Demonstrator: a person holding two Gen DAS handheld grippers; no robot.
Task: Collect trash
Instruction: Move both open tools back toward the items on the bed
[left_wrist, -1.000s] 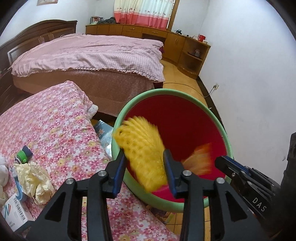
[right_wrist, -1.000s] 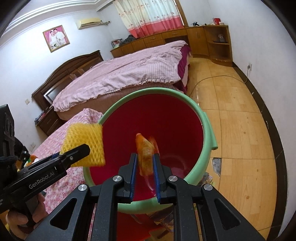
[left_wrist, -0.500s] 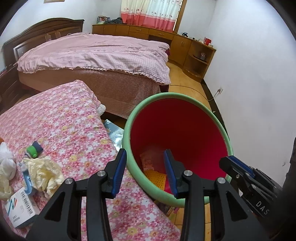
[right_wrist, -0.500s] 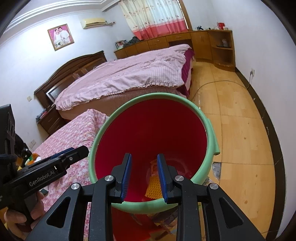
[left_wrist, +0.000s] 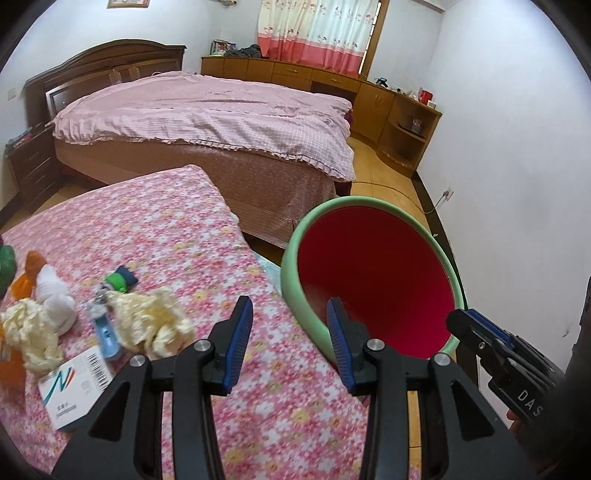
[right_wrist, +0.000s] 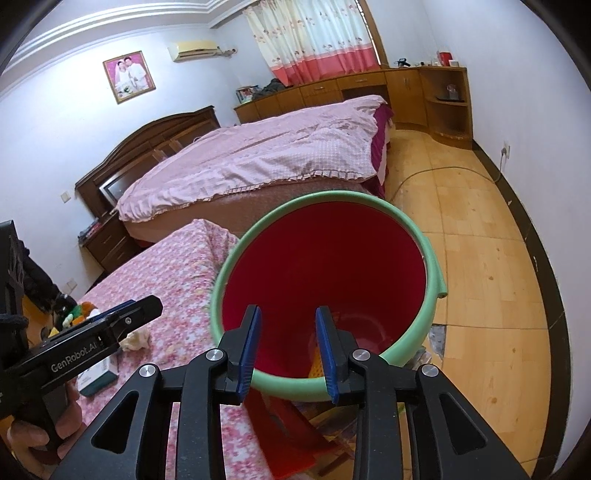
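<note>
Both grippers — left (left_wrist: 290, 339), right (right_wrist: 288, 347) — apart, empty | yellow net piece (right_wrist: 317, 367) inside red bucket with green rim (right_wrist: 328, 266) | crumpled cream paper (left_wrist: 151, 323) waits mid flowery pink bed cover (left_wrist: 177, 236).

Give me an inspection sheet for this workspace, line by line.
Surface: flowered pink cloth, covering a table beside the bucket.
Job's things: red bucket with green rim stands off the table edge; yellow piece lies inside.
Clutter: crumpled yellowish paper, white box, blue tube, white wad on the cloth.
Grippers: left gripper open, empty; right gripper open, empty, over the bucket.
Cables: cord on the floor to a wall socket.
Surroundings: bed, wooden cabinets, curtain.
</note>
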